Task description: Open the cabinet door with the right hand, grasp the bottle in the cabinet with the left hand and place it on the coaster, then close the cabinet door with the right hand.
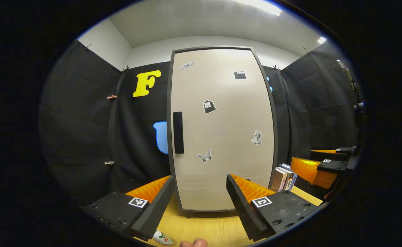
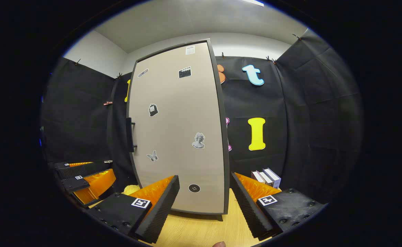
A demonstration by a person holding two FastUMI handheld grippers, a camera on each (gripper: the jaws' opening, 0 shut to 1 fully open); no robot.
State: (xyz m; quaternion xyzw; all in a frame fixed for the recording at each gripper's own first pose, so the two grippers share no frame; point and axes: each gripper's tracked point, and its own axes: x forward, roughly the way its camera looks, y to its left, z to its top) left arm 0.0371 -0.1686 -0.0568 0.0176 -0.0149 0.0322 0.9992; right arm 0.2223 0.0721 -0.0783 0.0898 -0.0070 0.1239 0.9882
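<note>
The tall cabinet (image 1: 221, 130) stands on the wooden table with its beige door closed, so the bottle is hidden. Its black vertical handle (image 1: 178, 132) sits on the door's left edge. My left gripper (image 1: 199, 209) is open and empty, a short way in front of the door's lower part. In the right gripper view the cabinet (image 2: 180, 137) looks turned, with the handle (image 2: 130, 134) at its left edge. My right gripper (image 2: 204, 209) is also open and empty, facing the door's bottom. A small white item with green and red marks (image 1: 162, 237), perhaps the coaster, peeks from under my left finger.
Several books (image 1: 284, 178) stand right of the cabinet (image 2: 266, 176). The right gripper (image 1: 320, 168) shows at the far right of the left gripper view, and the left gripper (image 2: 84, 181) at the far left of the right gripper view. A yellow object (image 2: 132, 188) lies by the cabinet's left foot.
</note>
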